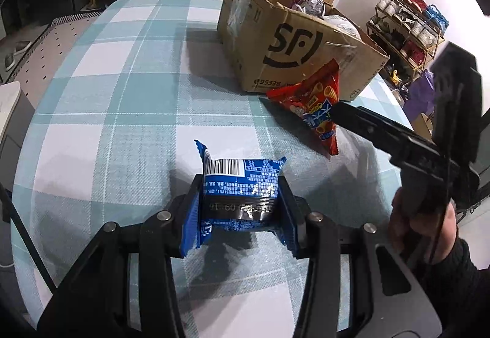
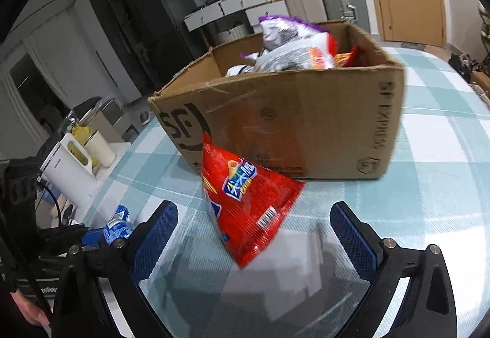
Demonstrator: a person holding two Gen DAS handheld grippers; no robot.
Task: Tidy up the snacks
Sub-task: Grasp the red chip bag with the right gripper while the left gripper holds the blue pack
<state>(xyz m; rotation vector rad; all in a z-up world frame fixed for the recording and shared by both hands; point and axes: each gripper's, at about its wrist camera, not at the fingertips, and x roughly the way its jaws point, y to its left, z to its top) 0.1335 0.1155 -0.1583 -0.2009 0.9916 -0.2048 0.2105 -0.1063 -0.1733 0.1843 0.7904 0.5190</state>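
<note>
Left gripper (image 1: 240, 194): jaws clamped on blue packet (image 1: 240, 184), held just above checked table (image 1: 122, 77); packet's long axis runs crosswise between the pads, barcode end pointing away toward box (image 1: 275, 40). Red bag (image 1: 318, 105) stands by the box, partly hidden behind the right gripper's finger.

Right gripper (image 2: 254, 233): jaws wide, nothing held; red bag (image 2: 248, 200) between them, narrow end down, toward the camera. Only this view shows the box (image 2: 306, 123) full of snack bags (image 2: 291, 43).
</note>
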